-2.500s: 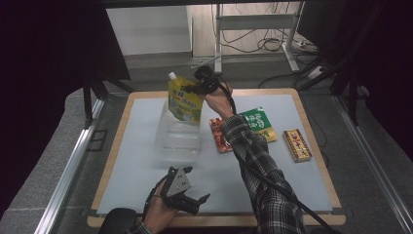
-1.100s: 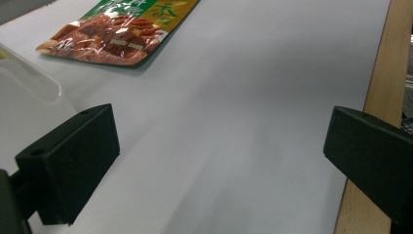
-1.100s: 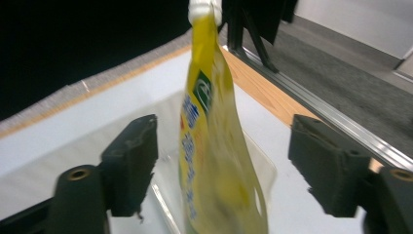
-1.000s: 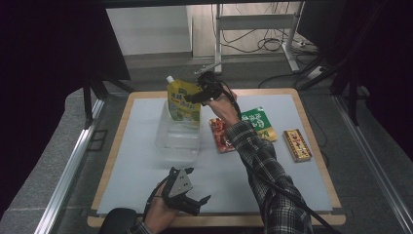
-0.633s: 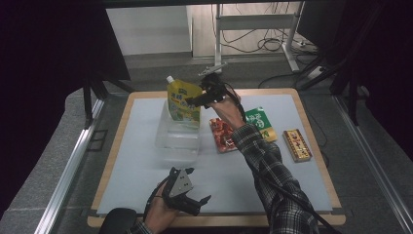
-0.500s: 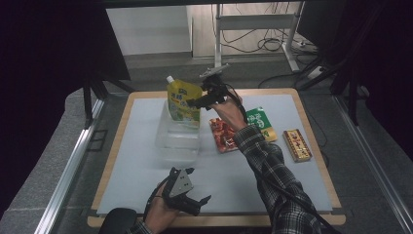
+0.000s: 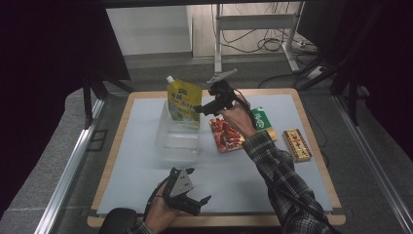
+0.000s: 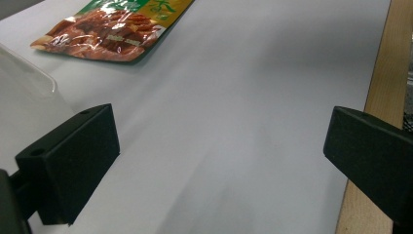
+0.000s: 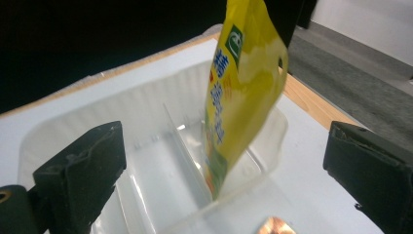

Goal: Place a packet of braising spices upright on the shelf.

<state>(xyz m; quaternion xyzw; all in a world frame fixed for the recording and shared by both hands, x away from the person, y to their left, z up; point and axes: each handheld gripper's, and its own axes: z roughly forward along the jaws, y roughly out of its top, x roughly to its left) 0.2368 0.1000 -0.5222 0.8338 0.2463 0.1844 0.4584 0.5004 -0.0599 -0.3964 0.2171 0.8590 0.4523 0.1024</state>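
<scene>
With the yellow spout pouch standing on end in the far compartment of the clear plastic tray, your right gripper sits just right of it near upper centre of the high view, jaws spread and just opened wider, nothing pinched. The pouch's long axis runs upward, leaning away from that gripper; in the right gripper view the pouch rises between the jaws without touching them. Your left gripper rests low at the bottom centre, jaws apart and empty, well apart from the tray. The red snack packet lies just below your right hand, the nearer one.
</scene>
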